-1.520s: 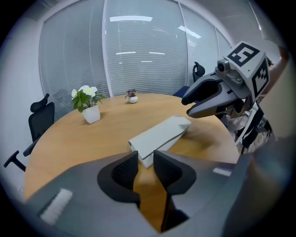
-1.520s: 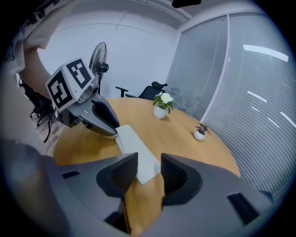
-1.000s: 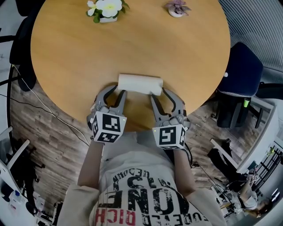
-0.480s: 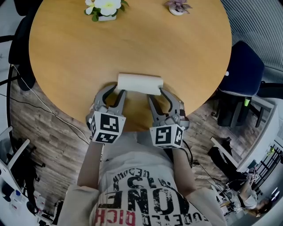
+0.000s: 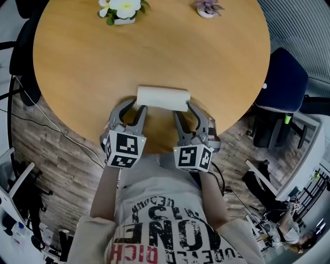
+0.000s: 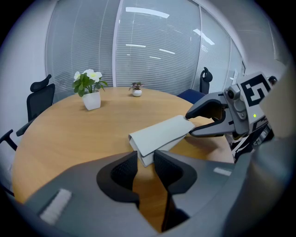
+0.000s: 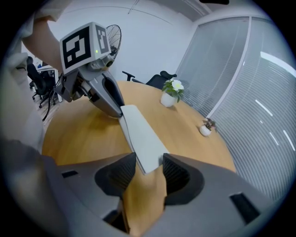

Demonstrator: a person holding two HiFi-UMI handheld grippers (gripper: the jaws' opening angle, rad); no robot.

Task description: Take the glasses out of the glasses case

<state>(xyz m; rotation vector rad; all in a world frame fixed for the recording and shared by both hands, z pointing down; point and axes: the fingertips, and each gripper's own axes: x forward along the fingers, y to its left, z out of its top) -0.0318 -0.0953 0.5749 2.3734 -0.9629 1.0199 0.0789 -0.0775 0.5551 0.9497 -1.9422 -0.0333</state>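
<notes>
Round wooden table, white oblong glasses case, left hand-held gripper pinching one end, right hand-held gripper, jaws just opening, astride the other.

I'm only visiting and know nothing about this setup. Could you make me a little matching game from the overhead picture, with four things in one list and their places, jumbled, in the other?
Things:
1. glasses case
2. white flowers in a pot
3. small potted plant
4. dark blue chair

Places, as the head view shows them:
A. off the table, beside its right edge
B. on the table's far edge, to the left
C. near the table's near edge, about the middle
D. on the table's far edge, to the right of the flowers

Pairs: 1-C, 2-B, 3-D, 4-A.
</notes>
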